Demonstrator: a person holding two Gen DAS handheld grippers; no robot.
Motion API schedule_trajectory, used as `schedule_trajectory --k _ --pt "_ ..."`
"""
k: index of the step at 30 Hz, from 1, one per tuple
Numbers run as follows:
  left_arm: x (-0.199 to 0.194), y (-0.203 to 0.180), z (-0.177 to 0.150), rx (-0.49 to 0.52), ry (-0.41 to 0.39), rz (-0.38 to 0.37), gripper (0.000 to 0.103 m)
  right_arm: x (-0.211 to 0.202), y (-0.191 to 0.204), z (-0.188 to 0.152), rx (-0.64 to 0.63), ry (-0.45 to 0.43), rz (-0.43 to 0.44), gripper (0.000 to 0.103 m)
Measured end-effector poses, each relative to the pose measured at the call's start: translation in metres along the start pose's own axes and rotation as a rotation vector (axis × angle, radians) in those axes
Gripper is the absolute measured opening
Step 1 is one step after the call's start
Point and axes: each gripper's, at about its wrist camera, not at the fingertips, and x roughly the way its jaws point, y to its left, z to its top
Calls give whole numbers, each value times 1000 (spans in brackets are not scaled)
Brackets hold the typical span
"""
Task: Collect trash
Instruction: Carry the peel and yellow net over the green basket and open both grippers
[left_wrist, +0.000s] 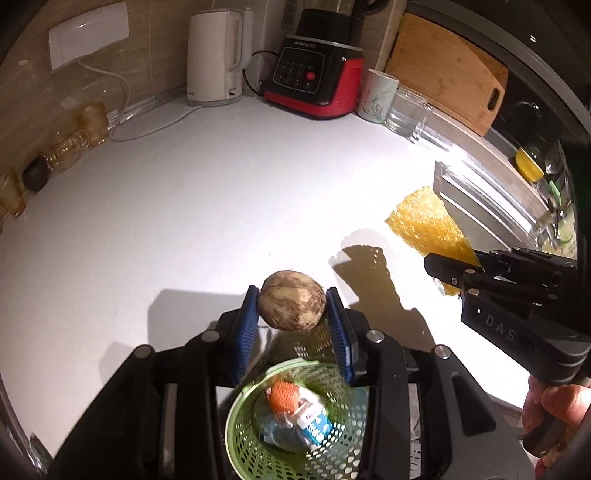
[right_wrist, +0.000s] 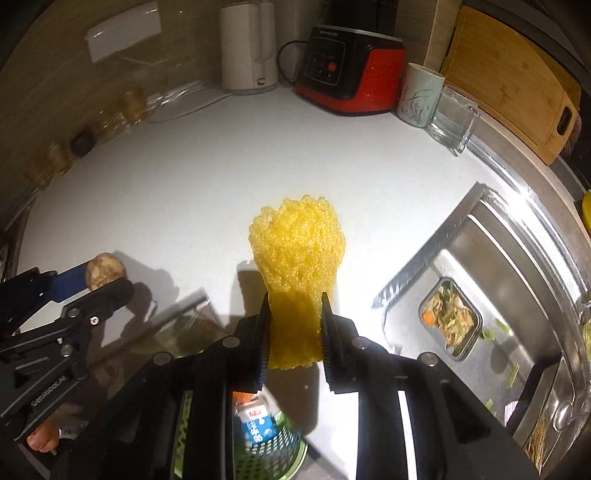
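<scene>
Nearest, a green basket (left_wrist: 243, 435) on the white counter (left_wrist: 184, 221) holds a blue-and-white carton (left_wrist: 314, 424) and orange netting (left_wrist: 282, 397). Above its far rim, the left gripper (left_wrist: 291, 314) pinches a mottled brown ball (left_wrist: 291, 304). Beside it, the right gripper (right_wrist: 295, 325) clamps yellow foam netting (right_wrist: 299, 251), lifted clear of the counter. Farther back stand a kettle (left_wrist: 214, 55) and a red blender base (left_wrist: 314, 77).
</scene>
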Motion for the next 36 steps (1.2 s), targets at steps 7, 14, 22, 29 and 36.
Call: schedule_trajectory --k 7,14,22,29,36 --pt "-18 -21 -84 3 59 3 36 -31 21 -83 -43 43 50 24" --pt "2 -31 -138 -19 149 0 36 -35 23 -127 -53 87 79 24" --pt "17 -34 -165 -48 201 3 58 -33 16 -138 -47 105 98 26" --pt "9 -29 -157 -62 182 15 67 -32 16 -139 -60 98 124 26" --pt "-16 -10 -143 -95 125 55 72 -19 30 -138 -114 100 163 26"
